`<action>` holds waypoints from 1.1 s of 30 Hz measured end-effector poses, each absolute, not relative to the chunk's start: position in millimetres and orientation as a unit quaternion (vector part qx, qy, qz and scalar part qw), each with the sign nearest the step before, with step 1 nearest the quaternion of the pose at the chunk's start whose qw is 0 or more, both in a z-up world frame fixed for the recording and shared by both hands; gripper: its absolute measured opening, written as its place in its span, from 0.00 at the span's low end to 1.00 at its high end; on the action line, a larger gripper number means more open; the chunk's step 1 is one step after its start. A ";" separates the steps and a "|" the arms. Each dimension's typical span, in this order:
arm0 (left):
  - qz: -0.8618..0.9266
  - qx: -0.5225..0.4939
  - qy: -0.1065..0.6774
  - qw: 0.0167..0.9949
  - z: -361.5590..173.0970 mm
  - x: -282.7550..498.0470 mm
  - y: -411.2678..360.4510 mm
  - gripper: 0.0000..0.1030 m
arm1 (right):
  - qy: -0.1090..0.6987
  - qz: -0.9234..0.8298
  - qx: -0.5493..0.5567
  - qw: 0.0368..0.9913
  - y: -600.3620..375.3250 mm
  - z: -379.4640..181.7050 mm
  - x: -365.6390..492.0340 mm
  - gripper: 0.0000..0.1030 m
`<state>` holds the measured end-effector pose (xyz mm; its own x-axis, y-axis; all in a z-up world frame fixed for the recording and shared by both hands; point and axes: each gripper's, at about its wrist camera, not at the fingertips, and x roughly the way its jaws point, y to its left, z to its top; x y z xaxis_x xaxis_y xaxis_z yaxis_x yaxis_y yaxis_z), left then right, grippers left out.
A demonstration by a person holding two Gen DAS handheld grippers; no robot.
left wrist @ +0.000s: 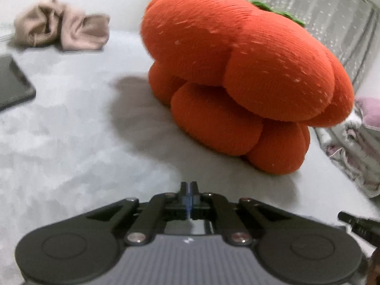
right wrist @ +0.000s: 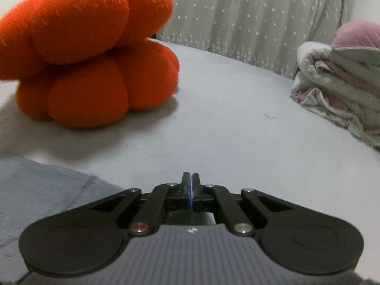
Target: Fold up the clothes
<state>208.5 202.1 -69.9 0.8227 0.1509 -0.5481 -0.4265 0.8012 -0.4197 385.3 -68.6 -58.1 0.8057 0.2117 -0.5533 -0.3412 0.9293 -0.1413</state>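
Jaws of left gripper and right gripper closed, empty; no writing legible anywhere.

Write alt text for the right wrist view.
The right gripper, jaws shut on nothing, points across a pale grey bed. Two stacked orange pumpkin cushions sit ahead left, bundled bedding right, a grey-blue garment lower left.

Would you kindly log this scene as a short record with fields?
surface: grey bed
cushions: two orange pumpkins, stacked
beige garment, crumpled, far left
grey cloth, flat, left of right gripper
bedding, folded at right
tablet, left edge
left gripper: shut, empty
right gripper: shut, empty
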 end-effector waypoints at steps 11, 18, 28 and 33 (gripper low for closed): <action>0.142 -0.282 0.277 0.908 -67.5 207.0 203.0 0.16 | 0.282 0.260 -0.036 0.923 -33.9 -35.5 320.2 0.15; 0.133 -0.294 0.282 0.904 -65.3 205.3 205.9 0.23 | 0.294 0.306 -0.019 0.905 -10.6 -34.1 300.0 0.15; 0.126 -0.299 0.288 0.901 -61.7 205.1 206.2 0.34 | 0.275 0.390 0.021 0.879 8.9 -37.5 272.4 0.41; 0.126 -0.304 0.285 0.900 -60.4 204.2 207.7 0.32 | 0.297 0.452 0.042 0.840 8.8 -45.9 270.9 0.41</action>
